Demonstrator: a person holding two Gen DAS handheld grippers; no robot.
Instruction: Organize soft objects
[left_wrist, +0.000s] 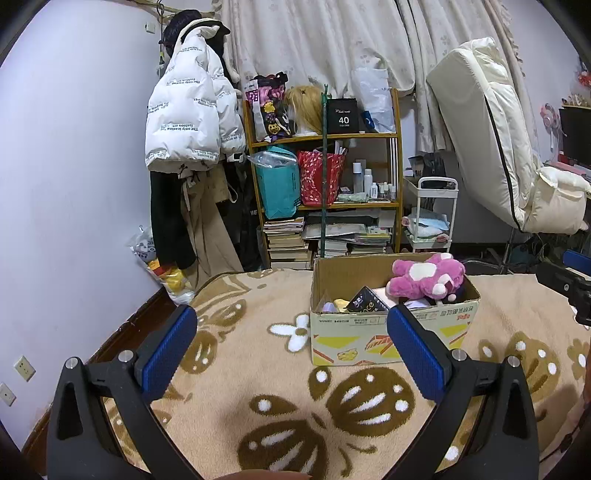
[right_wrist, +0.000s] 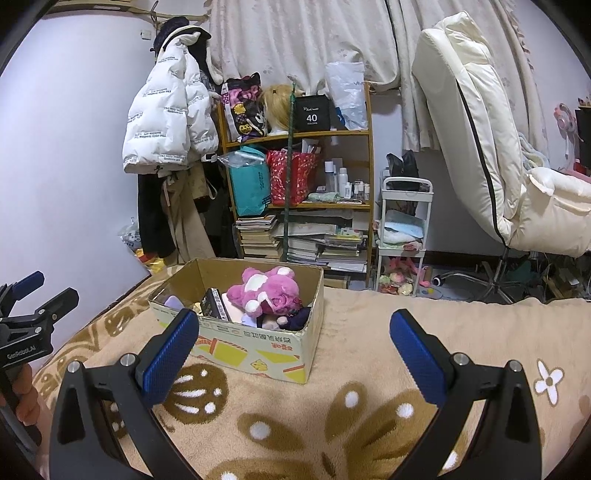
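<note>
A pink plush bear (left_wrist: 428, 278) (right_wrist: 266, 291) lies on top of other items in an open cardboard box (left_wrist: 347, 338) (right_wrist: 273, 354) on the beige flowered blanket (left_wrist: 258, 369) (right_wrist: 351, 369). A black packet (left_wrist: 367, 304) (right_wrist: 214, 304) and pale soft items lie in the box too. My left gripper (left_wrist: 291, 321) is open and empty, short of the box and to its left. My right gripper (right_wrist: 293, 325) is open and empty, in front of the box's right corner. The left gripper also shows at the left edge of the right wrist view (right_wrist: 37, 291).
A wooden shelf (left_wrist: 325, 170) (right_wrist: 299, 177) with bags, bottles and books stands behind the bed. A white jacket (left_wrist: 192, 114) hangs at the left wall. A white cart (right_wrist: 404, 229) and a cream chair (right_wrist: 480, 129) stand at the right.
</note>
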